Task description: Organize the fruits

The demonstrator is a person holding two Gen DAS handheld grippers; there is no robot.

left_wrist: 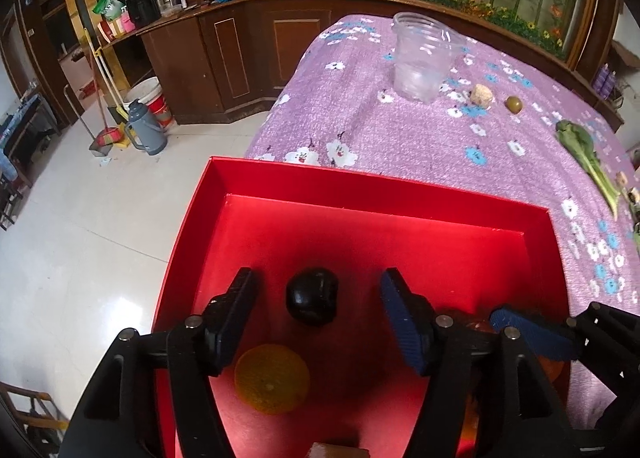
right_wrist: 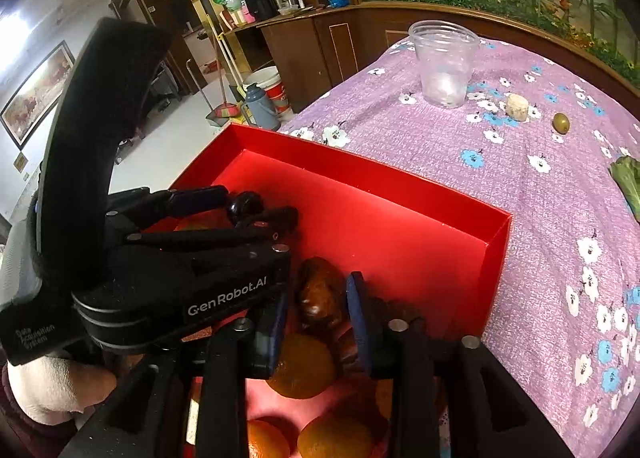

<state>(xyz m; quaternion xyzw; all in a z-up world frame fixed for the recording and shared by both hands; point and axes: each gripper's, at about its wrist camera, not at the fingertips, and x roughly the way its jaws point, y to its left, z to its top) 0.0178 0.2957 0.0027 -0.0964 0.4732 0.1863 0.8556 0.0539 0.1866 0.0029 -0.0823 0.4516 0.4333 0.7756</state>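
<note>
Left tongs (left_wrist: 316,312) astride glossy black fruit (left_wrist: 312,301)

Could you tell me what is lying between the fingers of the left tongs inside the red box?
A dark round fruit lies on the red box floor between the open left tongs, untouched, in the left wrist view.

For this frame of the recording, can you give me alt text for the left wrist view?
The left gripper hangs open over a red box, a dark round fruit lying loose between its jaws and an orange nearer the camera. Beyond the box, a purple flowered tablecloth holds a clear plastic cup, a small green fruit and a leafy vegetable.
</note>
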